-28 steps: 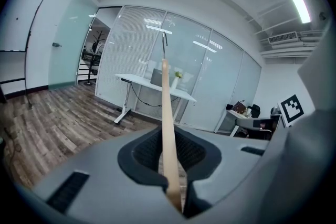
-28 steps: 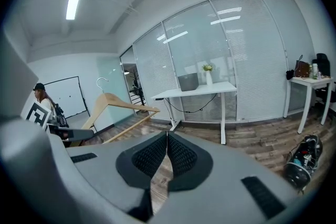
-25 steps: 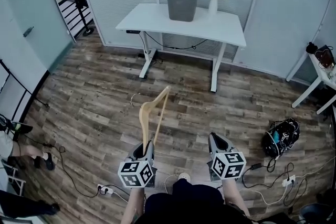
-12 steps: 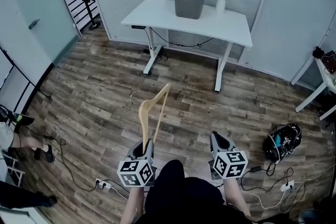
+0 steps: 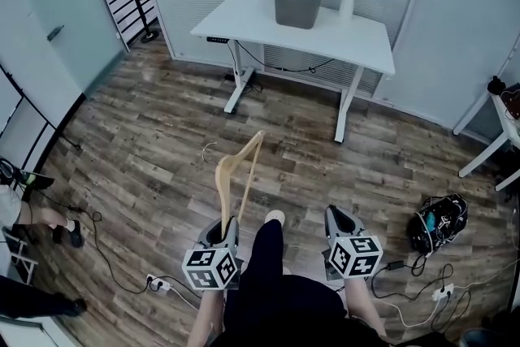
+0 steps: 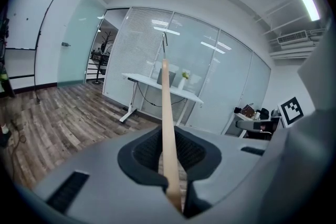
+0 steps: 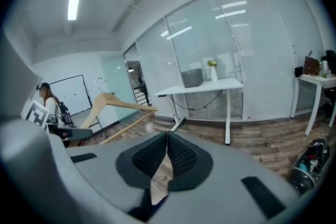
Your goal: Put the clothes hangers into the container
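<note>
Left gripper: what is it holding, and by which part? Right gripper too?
The left gripper holds the wooden hanger by one shoulder end. The right gripper is shut, holding nothing.

A vase (image 5: pixel 347 6) (flowers in it) stands on the white desk (image 5: pixel 244 19).

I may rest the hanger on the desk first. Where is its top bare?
The desk is bare left of the gray bin and along its front edge. The back is crowded: bin and flower vase stand close together; only a narrow patch is left right of the vase.
</note>
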`<action>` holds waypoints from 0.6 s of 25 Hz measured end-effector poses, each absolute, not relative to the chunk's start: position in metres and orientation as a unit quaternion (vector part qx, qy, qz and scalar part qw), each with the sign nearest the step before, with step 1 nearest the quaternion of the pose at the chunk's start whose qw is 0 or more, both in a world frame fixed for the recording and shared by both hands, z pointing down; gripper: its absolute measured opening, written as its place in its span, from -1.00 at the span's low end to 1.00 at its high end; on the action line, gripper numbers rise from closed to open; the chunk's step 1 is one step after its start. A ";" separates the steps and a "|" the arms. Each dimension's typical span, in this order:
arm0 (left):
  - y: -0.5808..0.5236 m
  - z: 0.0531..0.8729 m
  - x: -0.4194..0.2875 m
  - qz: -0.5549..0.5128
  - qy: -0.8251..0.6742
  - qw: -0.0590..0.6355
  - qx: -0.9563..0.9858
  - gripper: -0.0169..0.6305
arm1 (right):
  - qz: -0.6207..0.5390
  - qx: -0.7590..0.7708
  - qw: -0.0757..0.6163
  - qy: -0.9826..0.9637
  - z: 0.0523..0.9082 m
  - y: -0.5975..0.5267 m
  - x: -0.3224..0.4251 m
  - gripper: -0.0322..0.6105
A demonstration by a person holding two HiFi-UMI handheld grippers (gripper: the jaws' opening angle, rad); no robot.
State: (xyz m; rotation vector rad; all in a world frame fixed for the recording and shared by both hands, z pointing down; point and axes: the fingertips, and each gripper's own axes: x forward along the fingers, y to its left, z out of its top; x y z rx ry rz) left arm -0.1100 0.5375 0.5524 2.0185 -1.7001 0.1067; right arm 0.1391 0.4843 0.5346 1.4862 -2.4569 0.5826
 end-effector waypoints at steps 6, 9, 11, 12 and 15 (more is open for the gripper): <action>0.520 0.551 -0.113 0.037 -0.632 0.249 0.733 -0.79 | 0.201 0.499 0.108 -0.836 0.535 0.463 0.138 -0.81; 0.510 0.554 -0.117 0.037 -0.636 0.252 0.728 -0.79 | 0.200 0.494 0.108 -0.839 0.536 0.450 0.135 -0.81; 0.501 0.555 -0.119 0.038 -0.638 0.255 0.726 -0.79 | 0.200 0.493 0.110 -0.840 0.537 0.438 0.132 -0.81; 0.495 0.556 -0.120 0.039 -0.638 0.255 0.726 -0.79 | 0.201 0.493 0.110 -0.840 0.537 0.432 0.130 -0.81; 0.474 0.555 -0.126 0.042 -0.639 0.257 0.723 -0.79 | 0.205 0.492 0.111 -0.839 0.536 0.413 0.125 -0.81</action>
